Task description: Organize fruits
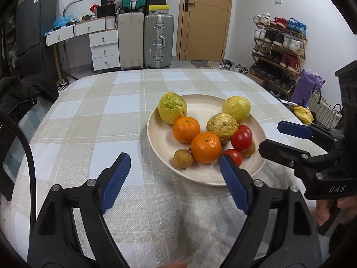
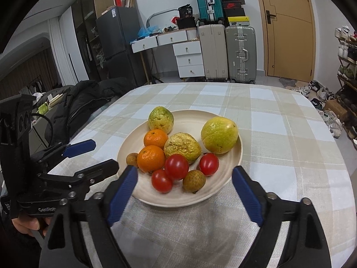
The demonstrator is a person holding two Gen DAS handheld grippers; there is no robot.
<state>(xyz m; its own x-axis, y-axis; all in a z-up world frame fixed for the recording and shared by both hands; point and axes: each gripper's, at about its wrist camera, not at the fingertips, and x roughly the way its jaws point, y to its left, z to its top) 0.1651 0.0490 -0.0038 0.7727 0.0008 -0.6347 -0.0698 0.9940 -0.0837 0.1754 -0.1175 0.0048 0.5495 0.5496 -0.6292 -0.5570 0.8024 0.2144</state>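
Note:
A cream plate (image 1: 156, 143) (image 2: 196, 120) on the checked tablecloth holds all the fruit. On it lie three wrinkled yellow-green fruits (image 1: 172, 107) (image 2: 219, 134), two oranges (image 1: 205, 147) (image 2: 151, 158), three red tomatoes (image 1: 241, 139) (image 2: 176, 166) and two brown longans (image 1: 182, 158) (image 2: 193, 181). My left gripper (image 1: 174, 157) (image 2: 104, 154) stands open at the plate's near left rim, holding nothing. My right gripper (image 2: 184, 169) (image 1: 271, 137) is open too, just short of the plate's near right rim, its fingers empty.
The tablecloth (image 1: 93, 122) covers a rounded table. A black jacket (image 2: 84, 102) lies off the table's left side. Suitcases (image 1: 158, 40), white drawers (image 1: 104, 47), a door and a shoe rack (image 1: 279, 51) stand beyond the far edge.

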